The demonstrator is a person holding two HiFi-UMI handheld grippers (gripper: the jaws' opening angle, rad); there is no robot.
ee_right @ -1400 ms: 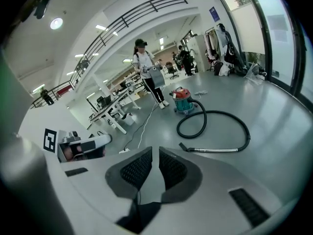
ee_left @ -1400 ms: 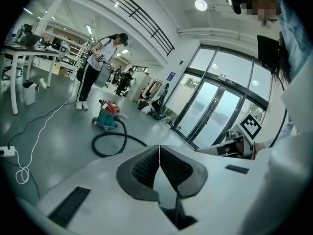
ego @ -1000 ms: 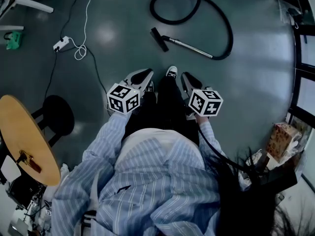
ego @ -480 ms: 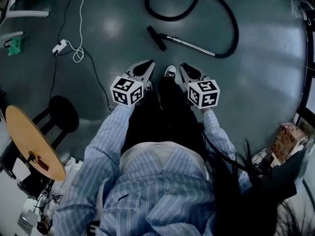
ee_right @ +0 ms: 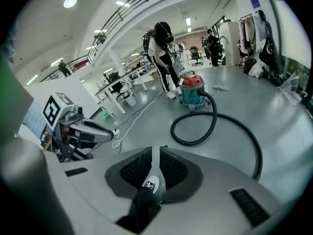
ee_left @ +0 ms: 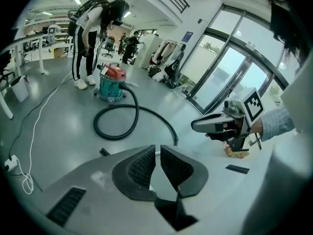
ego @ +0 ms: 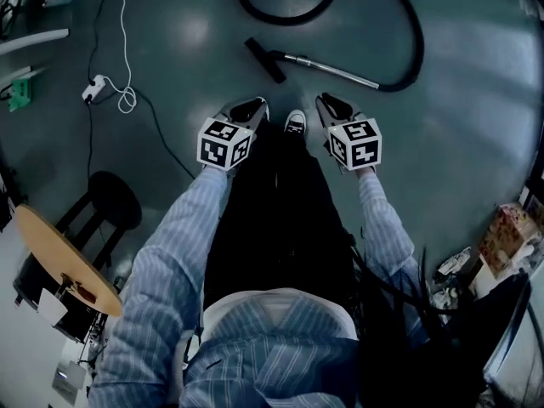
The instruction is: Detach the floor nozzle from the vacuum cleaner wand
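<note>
The black floor nozzle [ego: 264, 60] lies on the grey floor, joined to the metal wand [ego: 331, 70]. The wand runs right into the black hose [ego: 410, 41]. My left gripper [ego: 253, 106] and right gripper [ego: 326, 102] hover side by side in front of my legs, short of the nozzle and wand and touching neither. Both are shut and empty. In the left gripper view the shut jaws [ee_left: 157, 153] point at the hose loop [ee_left: 116, 126] and the teal canister [ee_left: 111, 84]. In the right gripper view the shut jaws [ee_right: 155, 155] sit above my shoe [ee_right: 150, 184].
A power strip with a white cable [ego: 92, 87] lies on the floor at the left. A black stool [ego: 106, 198] and a round wooden table [ego: 59, 257] stand lower left. A carton [ego: 503, 236] sits at the right. A person [ee_left: 93, 33] bends over beside the canister.
Both arms have stretched forward and down, which carries the two grippers away from my body toward the nozzle and wand. The jaws stay shut.
</note>
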